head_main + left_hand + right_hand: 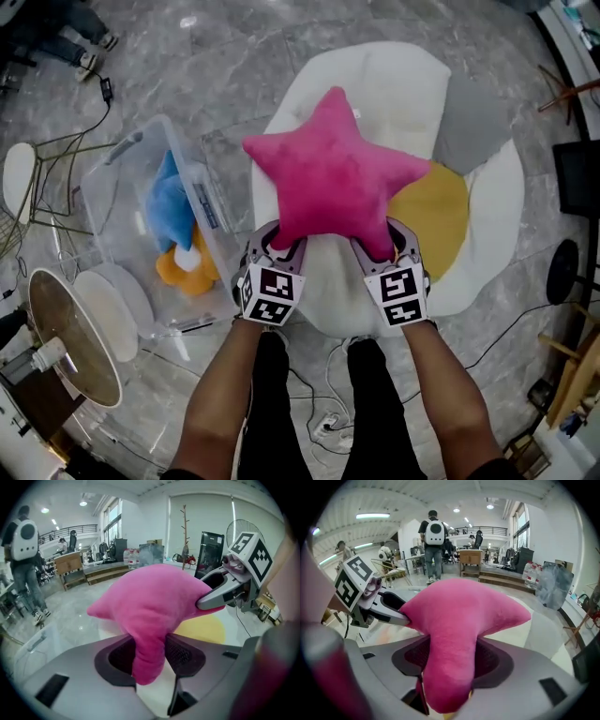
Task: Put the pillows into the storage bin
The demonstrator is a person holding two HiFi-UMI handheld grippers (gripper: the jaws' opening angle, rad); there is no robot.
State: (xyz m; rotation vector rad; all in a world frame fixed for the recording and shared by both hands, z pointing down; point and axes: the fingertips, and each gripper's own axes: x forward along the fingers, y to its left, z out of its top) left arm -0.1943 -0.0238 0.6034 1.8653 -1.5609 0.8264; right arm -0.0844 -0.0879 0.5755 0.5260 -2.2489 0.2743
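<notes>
At the far left of the head view a clear storage bin [111, 217] stands open on the marble floor [234, 56], a blue pillow [169, 202] and an orange pillow [183, 269] already inside, its near wall just beside the left gripper [281, 246]. Between bin and white cushion seat [375, 84] the floor is only a narrow strip; cables [323, 412] trail by the person's feet. The pink star pillow [333, 173] hangs in the air over the seat, carried by its two lower points. The left gripper's fingers [185, 653] pinch one point, the right gripper [386, 246] has its fingers [494, 660] pinching the other. Both forearms reach forward side by side, the grippers tilted downward. To the right, a yellow pillow [441, 211] and a grey pillow [473, 122] lie on the seat. Only the head view shows the bin; each gripper view shows the other gripper biting the star's far point, plus a wide hall where a person with a white backpack [432, 531] stands well apart.
</notes>
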